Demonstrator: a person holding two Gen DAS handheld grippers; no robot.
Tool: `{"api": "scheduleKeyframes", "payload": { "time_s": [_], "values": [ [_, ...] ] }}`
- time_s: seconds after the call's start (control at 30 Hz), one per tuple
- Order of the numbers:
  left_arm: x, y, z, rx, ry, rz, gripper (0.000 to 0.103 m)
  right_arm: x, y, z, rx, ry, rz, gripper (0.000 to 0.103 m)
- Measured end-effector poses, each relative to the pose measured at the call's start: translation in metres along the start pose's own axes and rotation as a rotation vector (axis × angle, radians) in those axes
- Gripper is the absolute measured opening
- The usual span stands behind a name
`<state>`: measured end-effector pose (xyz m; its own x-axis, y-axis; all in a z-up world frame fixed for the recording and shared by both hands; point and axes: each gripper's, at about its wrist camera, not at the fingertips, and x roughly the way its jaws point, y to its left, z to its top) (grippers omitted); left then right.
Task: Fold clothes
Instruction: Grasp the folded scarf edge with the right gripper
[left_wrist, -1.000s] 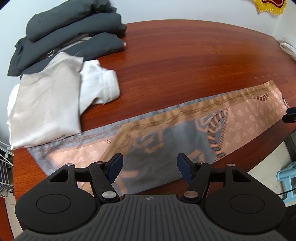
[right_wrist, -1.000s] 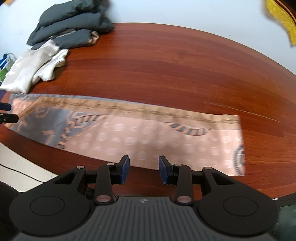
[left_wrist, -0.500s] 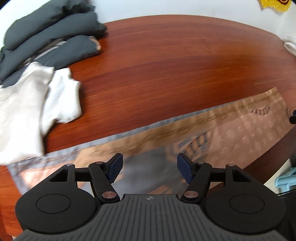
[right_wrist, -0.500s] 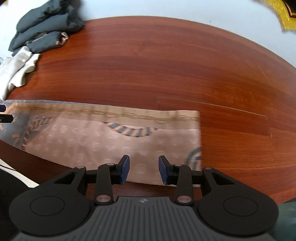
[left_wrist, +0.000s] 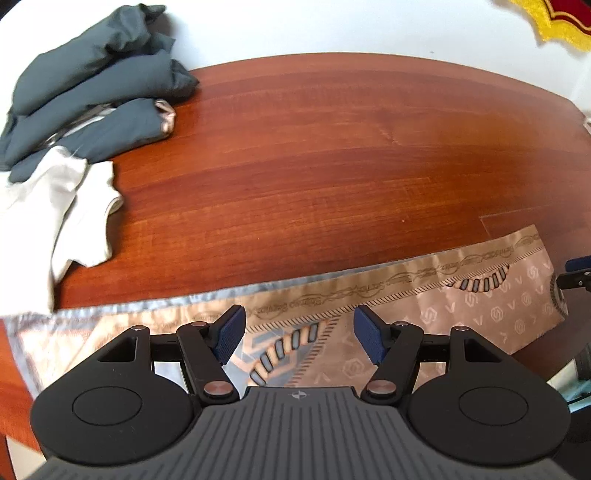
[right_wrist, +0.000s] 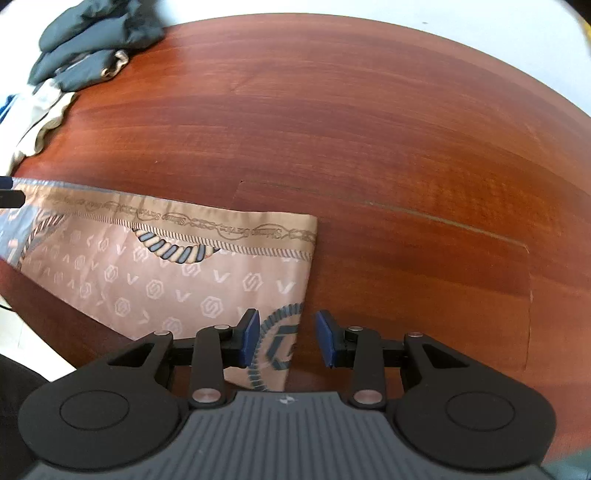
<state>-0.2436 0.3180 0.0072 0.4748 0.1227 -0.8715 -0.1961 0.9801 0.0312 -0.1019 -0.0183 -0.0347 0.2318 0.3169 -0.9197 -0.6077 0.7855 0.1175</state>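
Note:
A long tan and grey patterned scarf (left_wrist: 424, 295) lies flat along the near edge of the red-brown wooden table (left_wrist: 332, 147). My left gripper (left_wrist: 297, 338) hovers open over the scarf's middle-left part, nothing between its blue pads. In the right wrist view the scarf (right_wrist: 177, 266) ends in a straight right edge. My right gripper (right_wrist: 286, 338) stands open just above that end's near corner, holding nothing. The right gripper's tip shows at the far right of the left wrist view, beside the scarf's end.
A pile of folded dark grey clothes (left_wrist: 96, 85) sits at the table's far left, with a cream-white garment (left_wrist: 48, 206) in front of it. The same pile (right_wrist: 92, 40) shows in the right wrist view. A yellow-fringed hanging (left_wrist: 554, 18) is on the wall.
Both grippers have shifted rightward along the scarf and come closer to it. The right gripper now sits over the scarf's right end. Both stayed open.

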Motion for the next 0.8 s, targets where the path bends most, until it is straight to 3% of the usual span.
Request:
{"api": "scheduleKeyframes", "payload": {
  "time_s": [0.13, 0.27, 0.37, 0.4, 0.47, 0.8],
  "values": [
    [-0.004, -0.005, -0.005, -0.023, 0.006, 0.026, 0.067, 0.010, -0.005, 0.006, -0.010, 0.016, 0.028, 0.038],
    [-0.007, -0.004, -0.009, -0.034, 0.015, 0.040, 0.067, 0.019, -0.008, 0.009, -0.004, 0.028, 0.044, 0.026],
    [-0.007, -0.001, -0.009, -0.037, 0.017, 0.041, 0.067, 0.022, -0.009, 0.009, 0.006, 0.034, 0.046, 0.023],
    [-0.006, 0.000, -0.008, -0.036, 0.017, 0.041, 0.067, 0.023, -0.009, 0.009, 0.011, 0.031, 0.051, 0.020],
    [-0.005, 0.002, -0.008, -0.033, 0.015, 0.042, 0.067, 0.024, -0.010, 0.008, 0.025, 0.030, 0.065, 0.003],
    [-0.003, -0.010, -0.005, -0.035, 0.013, 0.055, 0.067, 0.004, -0.040, 0.000, 0.064, 0.012, 0.063, 0.001]
  ]
}}
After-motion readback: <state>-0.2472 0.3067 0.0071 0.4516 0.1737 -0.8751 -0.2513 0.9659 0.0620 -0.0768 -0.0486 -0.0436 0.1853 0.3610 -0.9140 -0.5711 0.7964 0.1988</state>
